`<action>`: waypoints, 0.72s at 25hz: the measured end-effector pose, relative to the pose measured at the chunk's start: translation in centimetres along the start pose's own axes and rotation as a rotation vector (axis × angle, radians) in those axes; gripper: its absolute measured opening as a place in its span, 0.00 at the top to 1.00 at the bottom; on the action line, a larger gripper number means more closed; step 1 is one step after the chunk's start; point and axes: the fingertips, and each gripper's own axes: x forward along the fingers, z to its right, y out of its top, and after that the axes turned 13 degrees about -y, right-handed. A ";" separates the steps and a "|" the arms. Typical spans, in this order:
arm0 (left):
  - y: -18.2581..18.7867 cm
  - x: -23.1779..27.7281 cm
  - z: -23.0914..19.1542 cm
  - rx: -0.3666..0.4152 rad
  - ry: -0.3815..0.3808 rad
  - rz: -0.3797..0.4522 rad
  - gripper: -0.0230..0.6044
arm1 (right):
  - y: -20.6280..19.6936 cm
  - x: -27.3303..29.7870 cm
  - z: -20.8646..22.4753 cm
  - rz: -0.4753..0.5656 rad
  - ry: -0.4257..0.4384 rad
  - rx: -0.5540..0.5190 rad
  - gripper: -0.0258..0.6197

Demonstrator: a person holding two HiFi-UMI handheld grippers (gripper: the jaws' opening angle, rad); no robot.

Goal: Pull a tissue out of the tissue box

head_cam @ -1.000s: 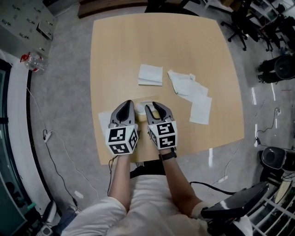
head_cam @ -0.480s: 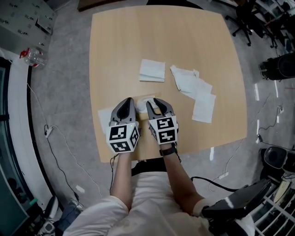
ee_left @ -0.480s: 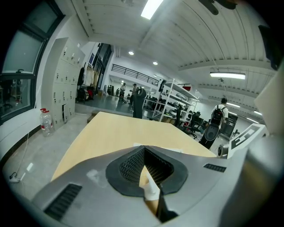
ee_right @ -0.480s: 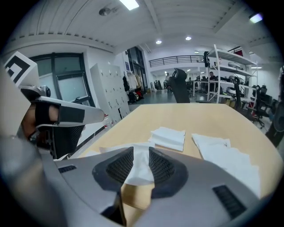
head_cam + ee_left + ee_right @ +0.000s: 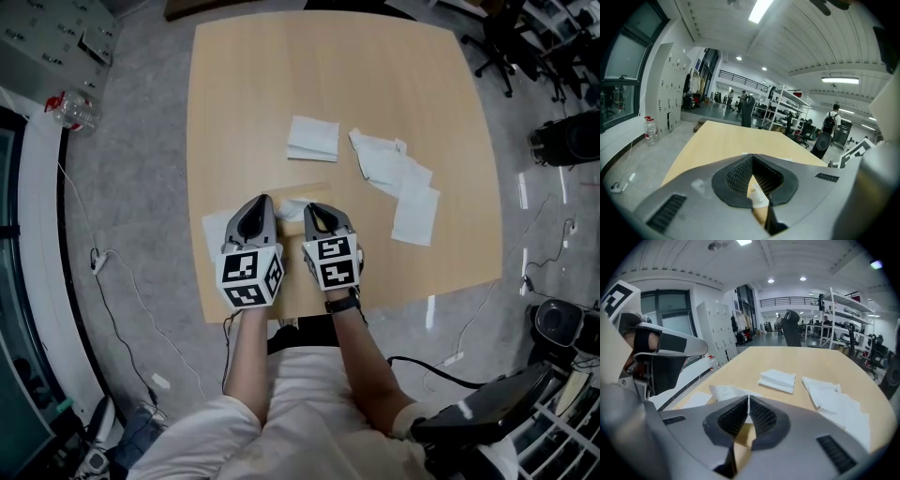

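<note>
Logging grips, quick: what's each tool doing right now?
Left tool: closed, gripping nothing.
Right tool: just closed further, pinching the tissue sticking out of the tissue box.

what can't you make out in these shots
Tissue box: head view, mostly under the left tongs and right tongs; opening hidden.
Tissue: right gripper view, the right tongs, just closed on it, cover its lower part.
Distant people: left gripper view, too small.
</note>
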 end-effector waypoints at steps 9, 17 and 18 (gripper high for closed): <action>1.7 -2.3 2.0 0.029 -0.018 0.043 0.98 | 0.9 -2.7 -0.5 0.053 -0.006 -0.016 0.95; 5.8 -5.5 4.0 0.072 -0.040 0.128 0.98 | 5.5 -7.7 -1.2 0.192 -0.016 -0.035 0.95; 6.5 -5.9 4.5 0.082 -0.046 0.142 0.98 | 6.3 -8.5 -1.2 0.216 -0.019 -0.037 0.95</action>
